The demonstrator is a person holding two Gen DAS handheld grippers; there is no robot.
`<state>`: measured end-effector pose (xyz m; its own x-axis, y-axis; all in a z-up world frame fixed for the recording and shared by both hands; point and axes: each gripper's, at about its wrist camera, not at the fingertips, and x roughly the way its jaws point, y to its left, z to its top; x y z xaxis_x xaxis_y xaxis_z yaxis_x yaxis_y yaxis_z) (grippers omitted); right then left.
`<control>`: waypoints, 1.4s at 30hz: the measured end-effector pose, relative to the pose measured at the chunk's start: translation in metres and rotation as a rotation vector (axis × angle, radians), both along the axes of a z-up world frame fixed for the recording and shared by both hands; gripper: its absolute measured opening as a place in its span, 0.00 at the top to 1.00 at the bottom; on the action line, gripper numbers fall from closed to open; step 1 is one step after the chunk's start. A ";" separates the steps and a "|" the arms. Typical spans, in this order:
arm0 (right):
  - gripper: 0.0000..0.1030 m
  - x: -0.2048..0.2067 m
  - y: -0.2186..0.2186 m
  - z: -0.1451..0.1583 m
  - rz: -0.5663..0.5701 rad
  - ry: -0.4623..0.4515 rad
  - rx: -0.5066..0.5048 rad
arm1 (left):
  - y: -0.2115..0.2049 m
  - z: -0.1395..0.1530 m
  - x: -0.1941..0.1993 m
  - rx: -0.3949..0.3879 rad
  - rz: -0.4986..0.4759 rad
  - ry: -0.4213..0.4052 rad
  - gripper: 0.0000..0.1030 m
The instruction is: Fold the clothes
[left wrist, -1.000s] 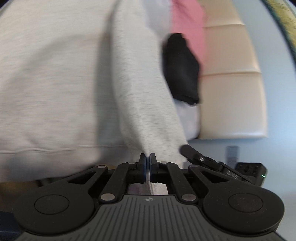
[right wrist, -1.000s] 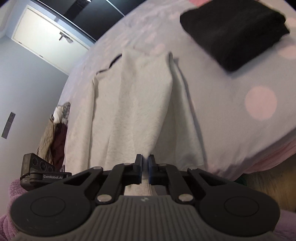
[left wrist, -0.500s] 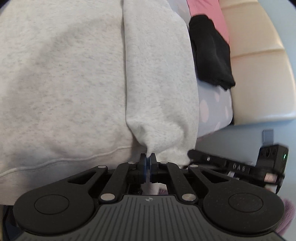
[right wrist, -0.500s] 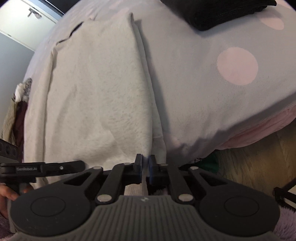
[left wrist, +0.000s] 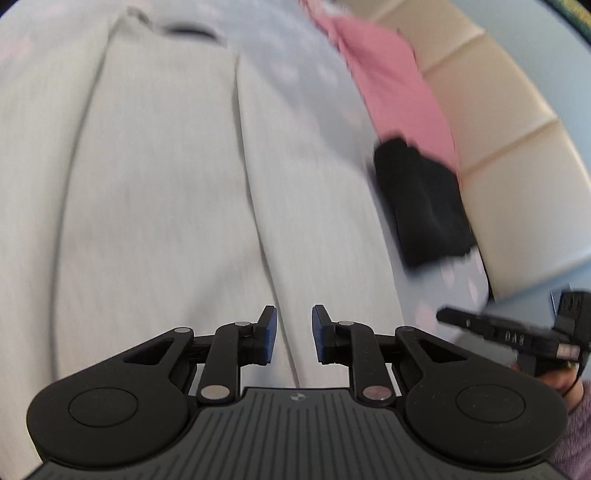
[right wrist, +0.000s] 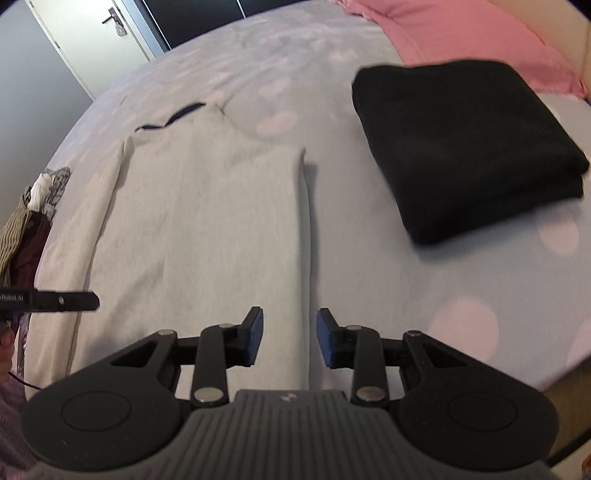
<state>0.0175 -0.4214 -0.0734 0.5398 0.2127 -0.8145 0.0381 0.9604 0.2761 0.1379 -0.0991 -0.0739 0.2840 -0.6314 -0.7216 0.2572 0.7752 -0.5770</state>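
Pale grey sweatshirt (right wrist: 207,221) lies flat on the bed, apparently folded lengthwise.

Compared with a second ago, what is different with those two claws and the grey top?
Both claws have let go. The left claw and right claw were pinched shut on the grey sweatshirt; now their jaws are opening with no cloth pinched between them, and the side they carried lies folded flat on the bed. The folded black garment and pink pillow stayed put.
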 end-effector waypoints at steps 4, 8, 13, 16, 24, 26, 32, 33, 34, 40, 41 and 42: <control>0.66 0.041 -0.002 -0.003 -0.018 -0.044 0.020 | -0.007 0.000 0.051 -0.007 0.035 -0.063 0.77; 0.65 0.077 -0.006 -0.013 -0.037 -0.069 0.044 | -0.014 -0.008 0.104 -0.016 0.085 -0.097 0.64; 0.64 0.109 -0.016 -0.027 -0.064 -0.074 0.085 | -0.015 -0.026 0.170 -0.053 0.135 -0.103 0.63; 0.62 0.124 -0.020 -0.035 -0.076 -0.077 0.110 | -0.018 -0.033 0.204 -0.069 0.153 -0.118 0.63; 0.61 0.142 -0.030 -0.043 -0.089 -0.091 0.167 | -0.045 -0.051 0.273 -0.033 0.081 -0.123 0.63; 0.61 0.146 -0.030 -0.044 -0.083 -0.102 0.185 | -0.049 -0.056 0.277 -0.037 0.037 -0.108 0.73; 0.86 0.160 -0.028 -0.059 -0.090 -0.048 0.260 | -0.055 -0.059 0.293 -0.075 -0.047 -0.121 0.96; 0.96 0.161 -0.030 -0.061 -0.100 -0.041 0.275 | -0.058 -0.057 0.295 -0.083 -0.062 -0.137 0.96; 0.96 0.162 -0.031 -0.063 -0.114 -0.037 0.287 | -0.061 -0.052 0.298 -0.095 -0.071 -0.160 0.96; 0.97 0.156 -0.046 -0.057 -0.244 -0.094 0.246 | -0.075 -0.048 0.311 -0.161 -0.089 -0.209 0.96; 0.97 0.157 -0.045 -0.058 -0.238 -0.089 0.237 | -0.077 -0.051 0.312 -0.151 -0.090 -0.205 0.96; 0.97 0.158 -0.043 -0.060 -0.233 -0.084 0.223 | -0.077 -0.059 0.313 -0.133 -0.081 -0.189 0.96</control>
